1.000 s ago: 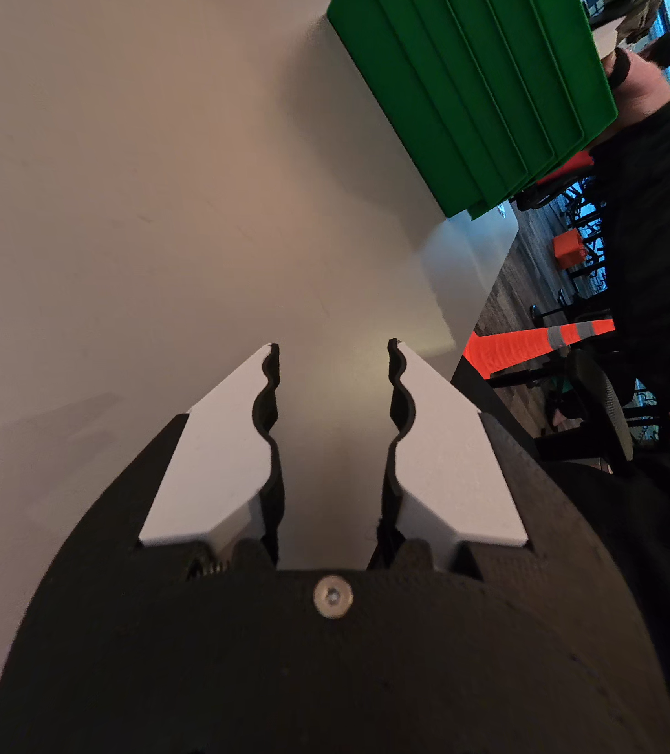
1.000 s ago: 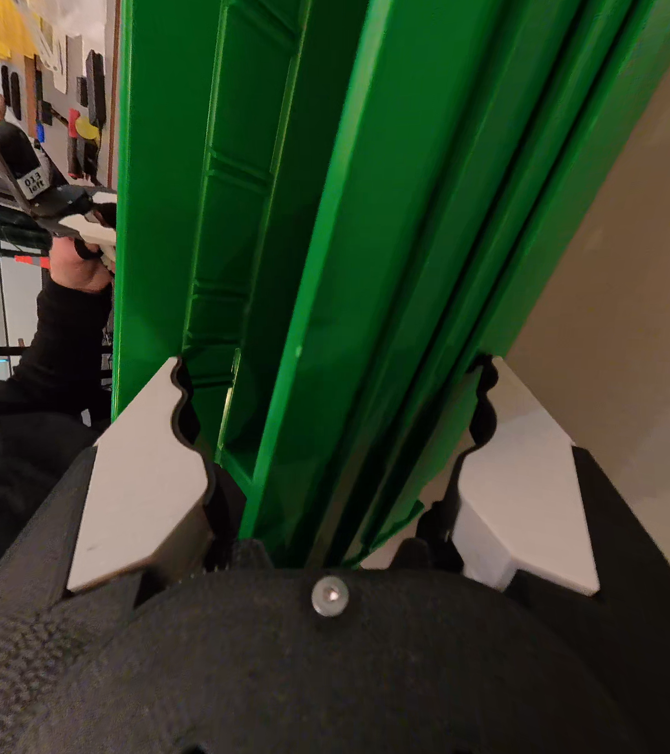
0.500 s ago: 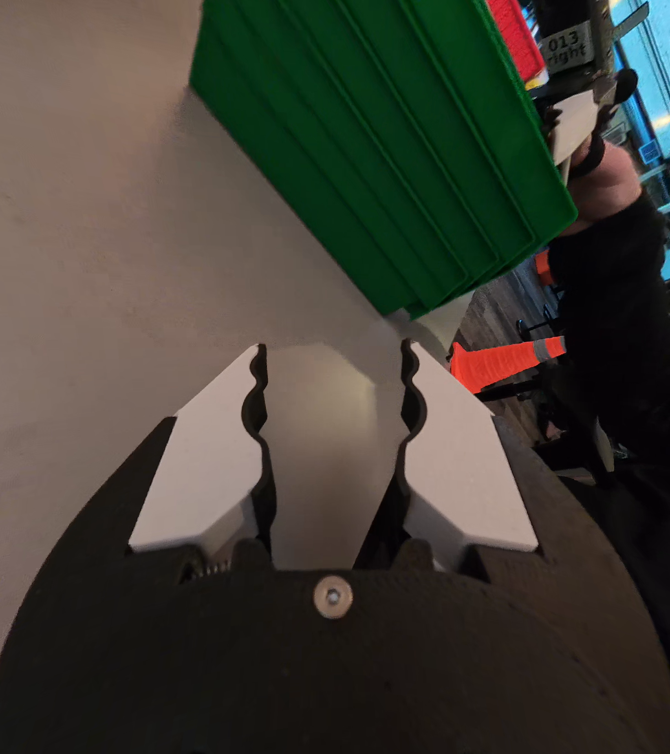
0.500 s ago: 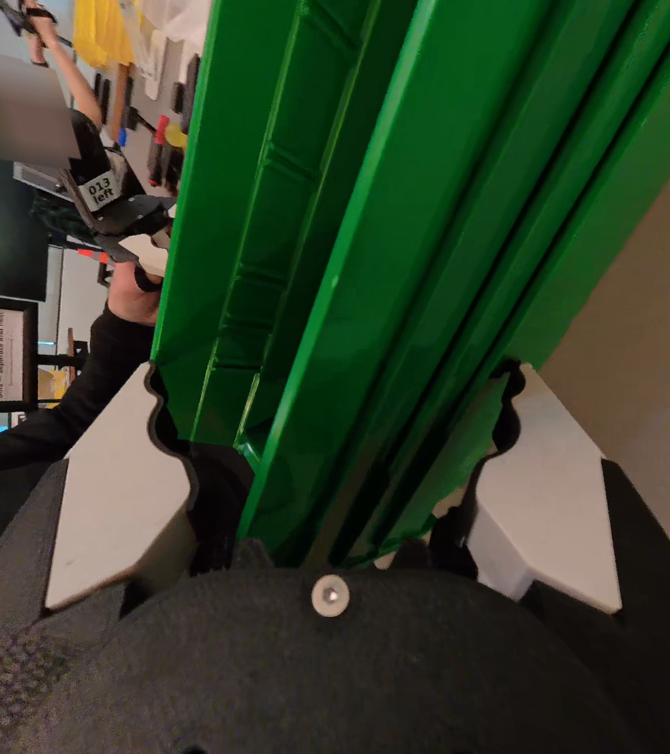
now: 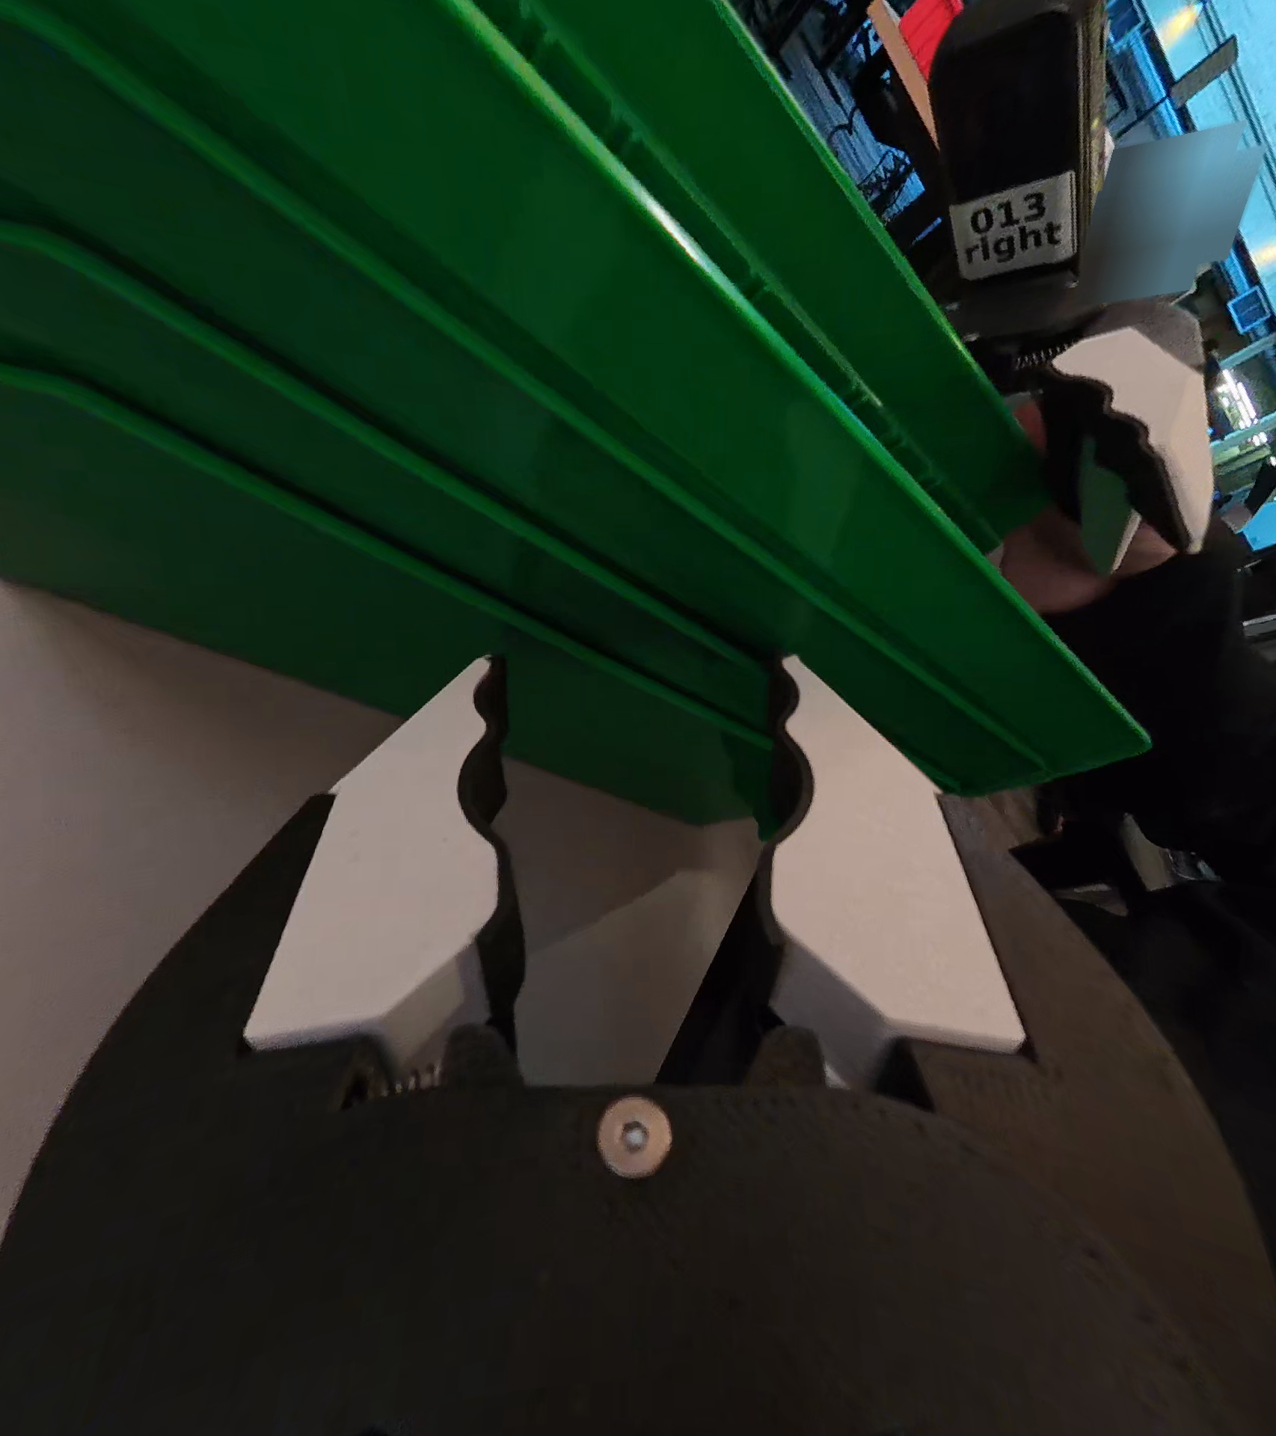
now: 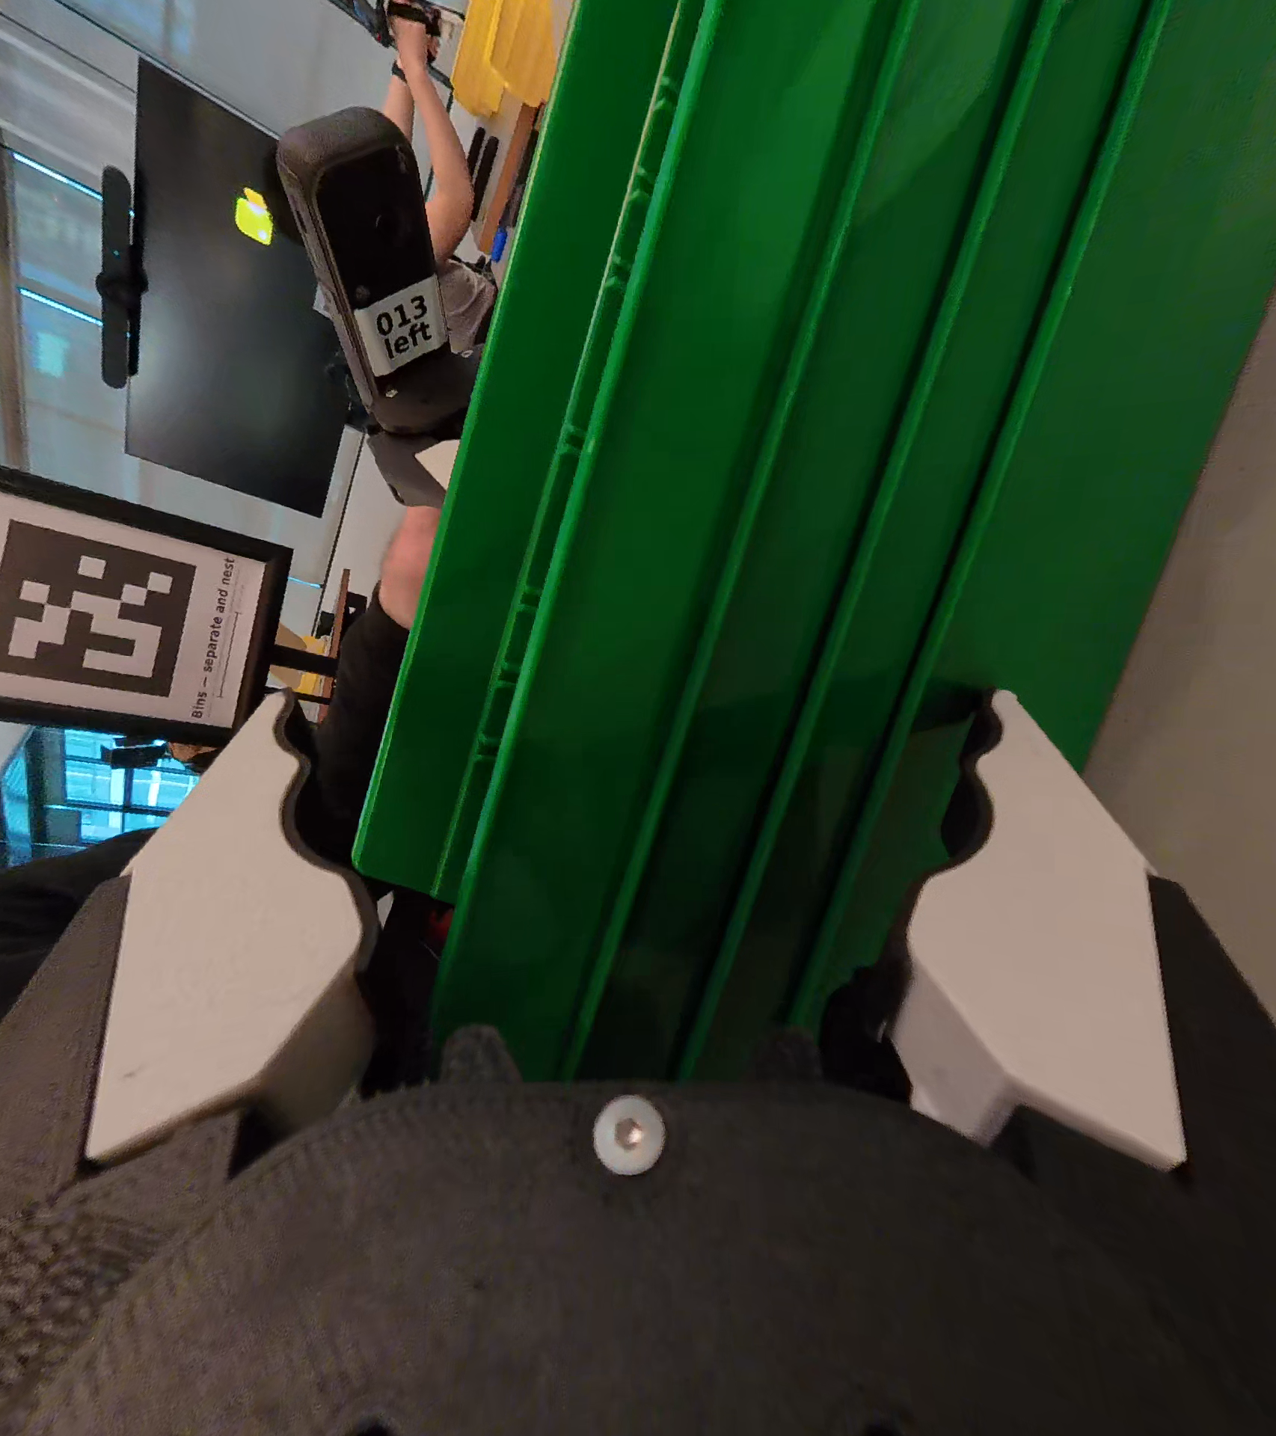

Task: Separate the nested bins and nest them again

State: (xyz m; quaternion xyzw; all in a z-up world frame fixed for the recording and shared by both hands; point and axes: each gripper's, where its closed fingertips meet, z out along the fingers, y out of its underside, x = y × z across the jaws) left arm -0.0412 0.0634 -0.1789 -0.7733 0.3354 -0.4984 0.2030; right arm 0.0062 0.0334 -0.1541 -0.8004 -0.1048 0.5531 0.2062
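4 nested green bins (image 5: 402, 326), far ends cut off, interiors hidden.

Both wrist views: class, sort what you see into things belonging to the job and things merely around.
Job:
- stack of nested green plastic bins
- left gripper, open
- right gripper, open, straddling the stack

Merely around:
- pale tabletop
- framed black-and-white marker sign
- dark wall screen

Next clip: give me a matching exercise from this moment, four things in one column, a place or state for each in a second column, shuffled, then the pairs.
Things:
1. left gripper
2. right gripper
3. green bins
4. table

Places or states:
A. pale surface under the stack
B. fingers open wide, straddling the stack's end
C. nested together, resting on the table
D. fingers open at the stack's lower corner

Pairs: 1-D, 2-B, 3-C, 4-A
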